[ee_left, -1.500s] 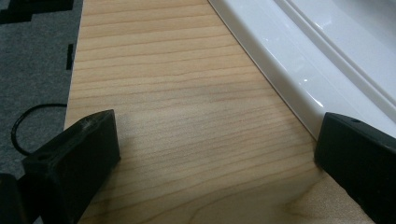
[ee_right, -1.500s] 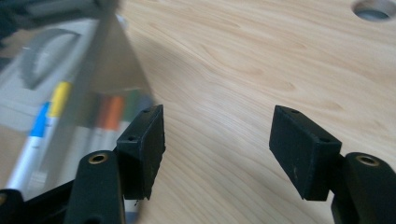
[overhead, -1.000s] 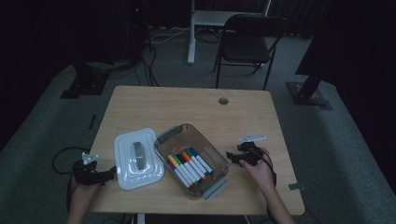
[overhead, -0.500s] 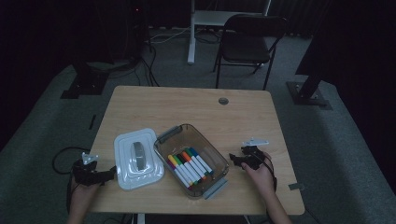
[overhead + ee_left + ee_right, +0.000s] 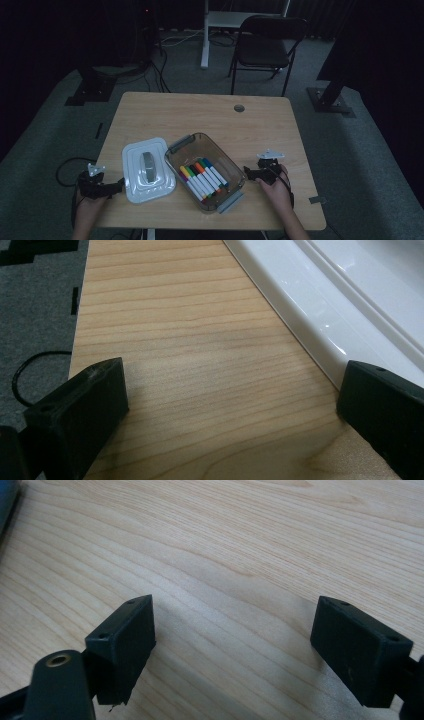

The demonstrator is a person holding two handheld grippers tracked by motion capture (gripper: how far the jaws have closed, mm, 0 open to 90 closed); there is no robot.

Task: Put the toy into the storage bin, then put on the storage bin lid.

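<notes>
A clear plastic bin (image 5: 220,150) holding several coloured markers (image 5: 202,180) sits near the table's front middle. Its white lid (image 5: 147,170) lies flat just left of it, and the lid's rim (image 5: 320,305) crosses the left gripper view. My left gripper (image 5: 119,186) rests at the table's front left, open, with bare wood between its jaws and its right jaw close to the lid's edge. My right gripper (image 5: 247,173) stands open over bare wood just right of the bin, nothing between its jaws (image 5: 235,640).
A grey latch piece (image 5: 231,202) lies at the bin's front right corner. A round cable hole (image 5: 239,108) sits at the table's back. A black chair (image 5: 265,47) and stand legs are on the carpet behind. A cable (image 5: 25,375) lies on the floor left of the table.
My right gripper has shifted a little toward the table's front and right, staying open. The left gripper, bin and lid have not moved.
</notes>
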